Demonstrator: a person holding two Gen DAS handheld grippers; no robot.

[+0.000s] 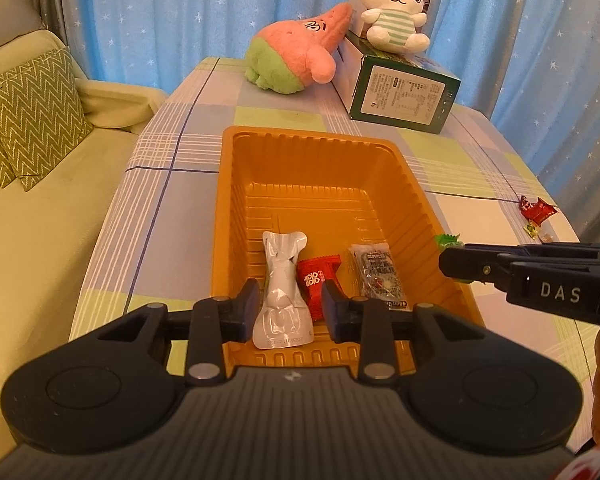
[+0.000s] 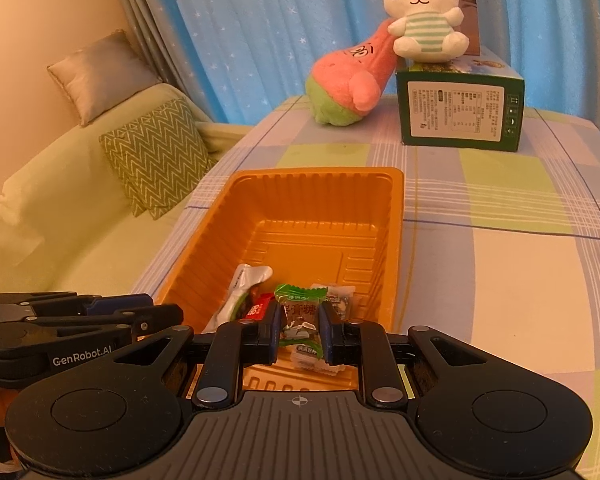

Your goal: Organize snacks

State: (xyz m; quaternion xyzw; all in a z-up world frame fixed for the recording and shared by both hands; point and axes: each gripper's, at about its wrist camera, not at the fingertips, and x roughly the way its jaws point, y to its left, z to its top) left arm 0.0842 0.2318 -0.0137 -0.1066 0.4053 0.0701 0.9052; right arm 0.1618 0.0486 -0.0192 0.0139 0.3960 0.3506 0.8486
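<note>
Crinkled candy wrapper (image 2: pixel 300 322) between gripper (image 2: pixel 300 338) pads

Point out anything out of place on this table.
A few wrapped snacks lie loose on the tablecloth right of the orange tray, not yet gathered in. The pink plush is tipped over against the green box. Nothing looks spilled or damaged.

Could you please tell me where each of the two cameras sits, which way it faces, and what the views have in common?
Left wrist: rides the left gripper, looking along the orange tray toward the curtain; its open fingers flank a silver pouch, and the right gripper enters from the right.
Right wrist: rides the right gripper, shut on a green candy over the tray's near end, facing the same way; the left gripper shows at left.
Shared: tray, pink plush, white bunny, green box.
</note>
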